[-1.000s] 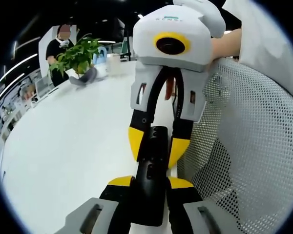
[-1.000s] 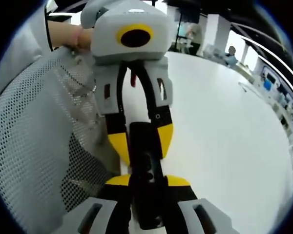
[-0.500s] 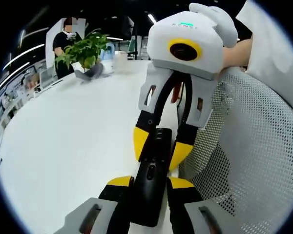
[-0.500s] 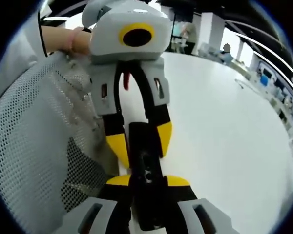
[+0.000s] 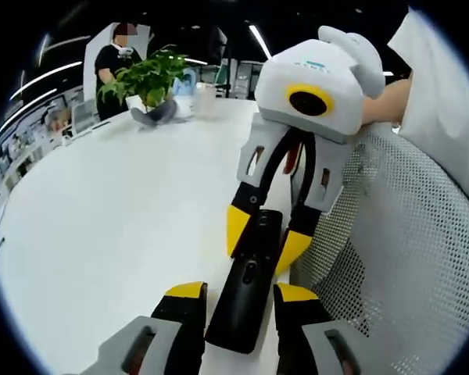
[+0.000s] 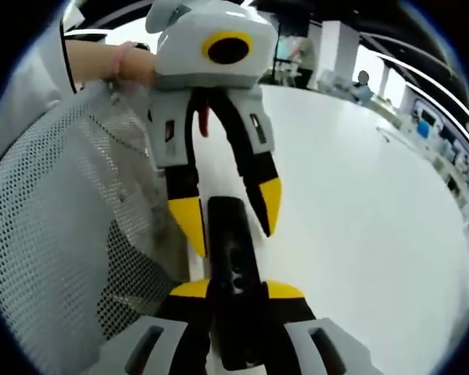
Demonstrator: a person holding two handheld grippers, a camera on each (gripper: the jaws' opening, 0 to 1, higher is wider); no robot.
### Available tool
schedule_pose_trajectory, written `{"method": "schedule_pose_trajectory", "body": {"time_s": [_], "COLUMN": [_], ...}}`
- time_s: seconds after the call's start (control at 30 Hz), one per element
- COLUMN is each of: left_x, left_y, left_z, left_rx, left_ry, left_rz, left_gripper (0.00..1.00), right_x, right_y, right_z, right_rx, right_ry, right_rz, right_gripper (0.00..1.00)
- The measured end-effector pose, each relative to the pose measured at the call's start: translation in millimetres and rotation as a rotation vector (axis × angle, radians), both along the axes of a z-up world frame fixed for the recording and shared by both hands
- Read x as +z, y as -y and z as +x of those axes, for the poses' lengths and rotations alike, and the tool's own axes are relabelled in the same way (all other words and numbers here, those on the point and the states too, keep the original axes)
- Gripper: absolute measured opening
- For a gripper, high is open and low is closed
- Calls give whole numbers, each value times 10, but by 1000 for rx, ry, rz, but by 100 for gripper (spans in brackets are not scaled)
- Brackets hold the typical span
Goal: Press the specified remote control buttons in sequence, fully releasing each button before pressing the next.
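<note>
Along the table's (image 5: 102, 226) edge beside a mesh chair (image 5: 406, 258), the remote (image 5: 246, 285) is held up between both tools, probably so one steadies it. The left gripper (image 5: 236, 301) stands parted, yellow tips just off the remote's sides. The right gripper (image 6: 236, 291) is clamped on the remote's other end.

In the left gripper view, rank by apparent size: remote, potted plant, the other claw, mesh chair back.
1. Mesh chair back, largest.
2. Right claw with its white body.
3. Remote.
4. Potted plant, smallest, though it stands far off at the table's far end, so true size is unsure.
</note>
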State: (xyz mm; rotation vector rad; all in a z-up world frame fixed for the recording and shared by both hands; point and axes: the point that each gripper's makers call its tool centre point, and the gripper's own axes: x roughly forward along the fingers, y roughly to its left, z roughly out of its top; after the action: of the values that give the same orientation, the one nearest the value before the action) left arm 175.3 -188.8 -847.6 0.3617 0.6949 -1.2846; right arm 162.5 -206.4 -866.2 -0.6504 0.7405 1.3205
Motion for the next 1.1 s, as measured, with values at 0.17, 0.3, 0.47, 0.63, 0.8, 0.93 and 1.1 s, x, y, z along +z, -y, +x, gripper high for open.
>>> {"method": "schedule_pose_trajectory", "body": {"time_s": [0.17, 0.3, 0.47, 0.63, 0.8, 0.93, 1.1], "left_x": [19, 15, 196, 413, 640, 823, 918], "left_y": [-102, -259, -339, -486, -567, -618, -734], "left_z": [75, 176, 277, 431, 478, 497, 445], "left_rx": [66, 137, 216, 293, 395, 466, 528], "left_ry": [-8, 24, 41, 178, 190, 197, 200], "left_rz": [19, 82, 35, 60, -26, -124, -179], "left_gripper": [43, 50, 57, 57, 59, 61, 64], "right_x": [-5, -3, -3, -2, -2, -3, -4], "right_y": [-2, -2, -4, -3, -4, -4, -4], "right_z": [2, 0, 1, 2, 4, 6, 9], "right_rx": [-4, -4, -2, -6, -8, -8, -8], "right_ry": [0, -1, 2, -1, -3, -3, -5], "right_rz": [3, 4, 4, 8, 11, 13, 14], "right_gripper": [21, 21, 21, 21, 21, 21, 21]}}
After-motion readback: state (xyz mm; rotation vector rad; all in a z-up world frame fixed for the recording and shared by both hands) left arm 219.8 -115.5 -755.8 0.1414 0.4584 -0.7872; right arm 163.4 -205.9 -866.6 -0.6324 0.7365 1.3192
